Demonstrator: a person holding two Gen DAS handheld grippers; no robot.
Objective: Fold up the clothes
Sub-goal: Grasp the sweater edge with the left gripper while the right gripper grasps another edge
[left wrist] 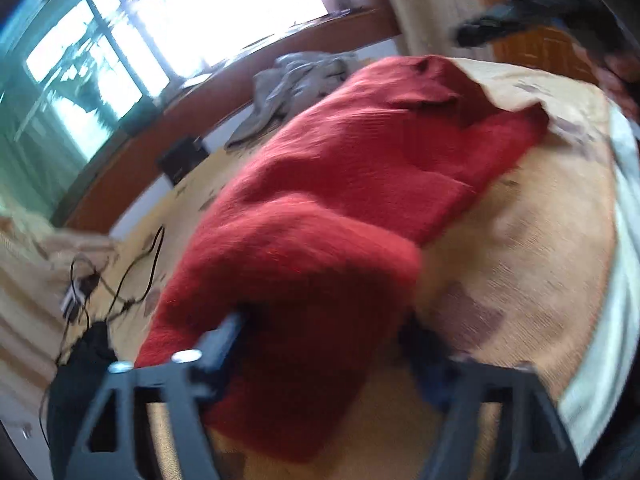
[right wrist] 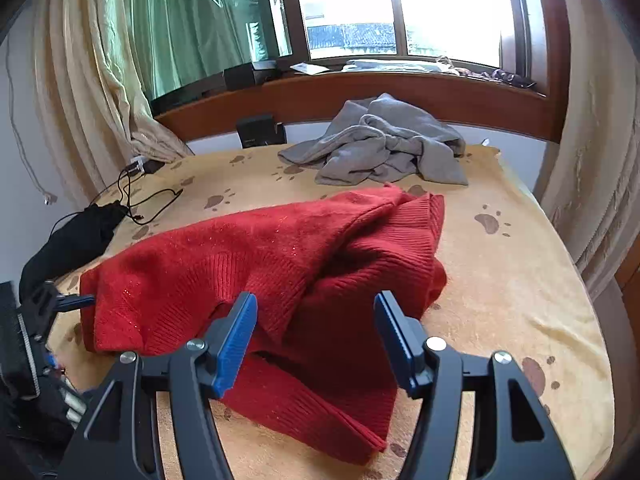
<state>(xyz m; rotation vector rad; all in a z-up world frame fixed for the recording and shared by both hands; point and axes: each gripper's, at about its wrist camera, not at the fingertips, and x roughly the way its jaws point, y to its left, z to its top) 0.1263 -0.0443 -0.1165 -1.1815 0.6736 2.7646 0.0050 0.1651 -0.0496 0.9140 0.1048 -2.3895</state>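
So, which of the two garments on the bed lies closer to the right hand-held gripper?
The red knitted sweater: it lies right in front of the open right hand-held gripper. The grey sweatshirt lies crumpled further back, near the wooden headboard.

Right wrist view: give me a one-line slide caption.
Open right gripper poised over a rumpled red knit sweater on a tan paw-print blanket, crumpled grey garment behind.
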